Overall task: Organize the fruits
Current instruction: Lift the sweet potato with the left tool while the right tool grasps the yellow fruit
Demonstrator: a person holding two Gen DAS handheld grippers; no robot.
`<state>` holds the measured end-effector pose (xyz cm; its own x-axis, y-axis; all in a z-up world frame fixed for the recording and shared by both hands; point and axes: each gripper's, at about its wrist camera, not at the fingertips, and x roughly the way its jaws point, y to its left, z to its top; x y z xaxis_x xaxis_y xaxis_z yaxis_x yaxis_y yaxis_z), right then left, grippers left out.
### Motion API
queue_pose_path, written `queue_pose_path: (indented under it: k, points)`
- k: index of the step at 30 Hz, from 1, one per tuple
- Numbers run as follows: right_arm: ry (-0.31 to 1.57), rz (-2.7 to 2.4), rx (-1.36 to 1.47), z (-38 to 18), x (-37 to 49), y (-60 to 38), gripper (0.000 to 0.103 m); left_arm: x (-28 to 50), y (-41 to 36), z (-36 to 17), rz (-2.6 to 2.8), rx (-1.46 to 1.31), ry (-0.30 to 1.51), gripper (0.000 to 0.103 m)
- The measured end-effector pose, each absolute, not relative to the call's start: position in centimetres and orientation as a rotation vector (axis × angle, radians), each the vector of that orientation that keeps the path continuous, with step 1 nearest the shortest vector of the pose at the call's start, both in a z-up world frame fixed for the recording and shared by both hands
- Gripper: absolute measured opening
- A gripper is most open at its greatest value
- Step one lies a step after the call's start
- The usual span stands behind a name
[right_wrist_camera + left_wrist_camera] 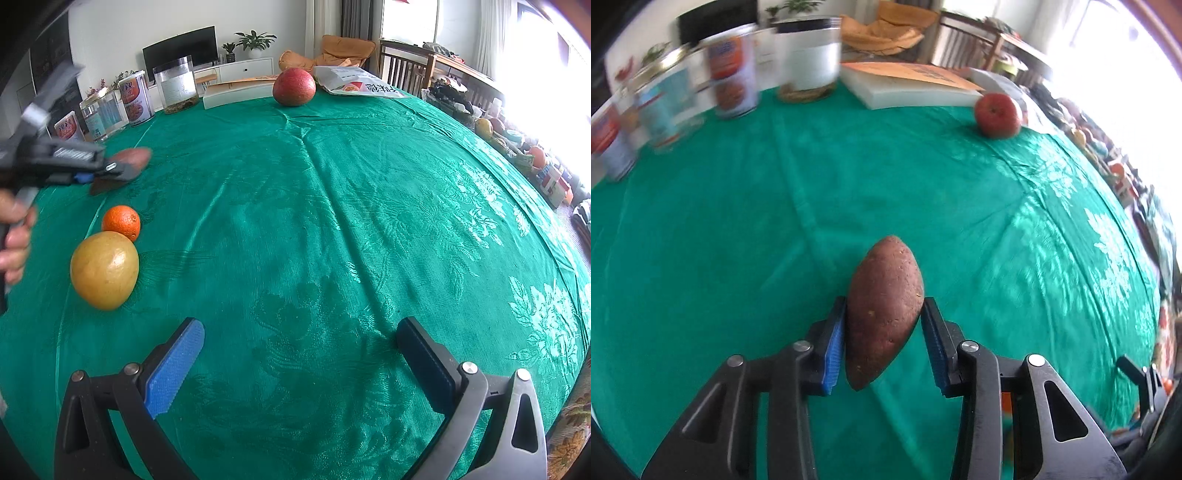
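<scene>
I am holding a sweet potato (882,310) in my left claw (884,332), its blue pads (835,343) pinching it at the sides, with its pointed end aiming away from me over the green cloth (738,240) of the worktop. In the right wrist view the same claw (110,171) is showing blurred at the left edge, the sweet potato (135,158) sticking out past its tip and looking lifted off the cloth, with my hand (14,236) wrapping the handle below it.

My right claw (301,365) is standing spread wide with nothing between its pads, hanging over bare cloth (314,221) near my edge of the worktop.

An orange (121,222) and a bigger yellow fruit (104,270) are lying on the cloth to my left, touching or nearly touching each other, beneath the left claw. An apple (294,87) is sitting well apart at the far edge, just beside a white box (236,94) and near a printed bag (360,86). Cans (136,99) and clear jars (176,85) are standing in a row along the far left edge
</scene>
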<state>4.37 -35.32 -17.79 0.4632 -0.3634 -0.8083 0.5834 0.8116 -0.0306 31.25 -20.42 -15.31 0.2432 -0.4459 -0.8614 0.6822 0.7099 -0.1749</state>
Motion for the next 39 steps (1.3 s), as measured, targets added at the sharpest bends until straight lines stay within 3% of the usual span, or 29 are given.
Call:
queue_pose_path:
  k: [12,14,16,17,26,29,31,33,39]
  points:
    - [0.831,-0.218,0.326,-15.8,8.5,-30.9,0.101,23.1,0.0,-15.3,-0.517,0.154,1.053,0.040]
    - [0.840,-0.207,0.306,-15.9,10.5,-30.3,0.090,22.5,1.5,-15.2,-0.498,0.126,1.039,0.040]
    - [0.872,-0.188,0.306,-16.5,11.9,-30.0,0.058,22.1,2.7,-15.3,-0.483,0.097,1.036,0.040]
    - [0.886,-0.163,0.323,-16.7,12.4,-29.8,0.054,21.9,3.3,-15.5,-0.480,0.085,1.038,0.040]
    - [0.908,-0.005,0.077,-16.8,9.6,-23.4,0.054,19.5,5.0,-16.4,-0.495,0.021,1.038,0.042]
    - [0.905,0.007,0.109,-16.8,8.5,-24.0,0.054,18.5,5.2,-16.3,-0.509,0.042,1.024,0.050]
    - [0.908,-0.009,0.120,-16.7,7.8,-24.4,0.054,18.0,5.6,-16.3,-0.515,0.044,1.020,0.064]
    - [0.909,-0.015,0.113,-16.7,7.1,-24.2,0.054,17.7,5.9,-16.4,-0.507,0.047,1.011,0.071]
    - [0.924,-0.031,0.106,-17.3,5.1,-23.5,0.055,17.3,5.4,-16.6,-0.506,0.058,1.004,0.082]
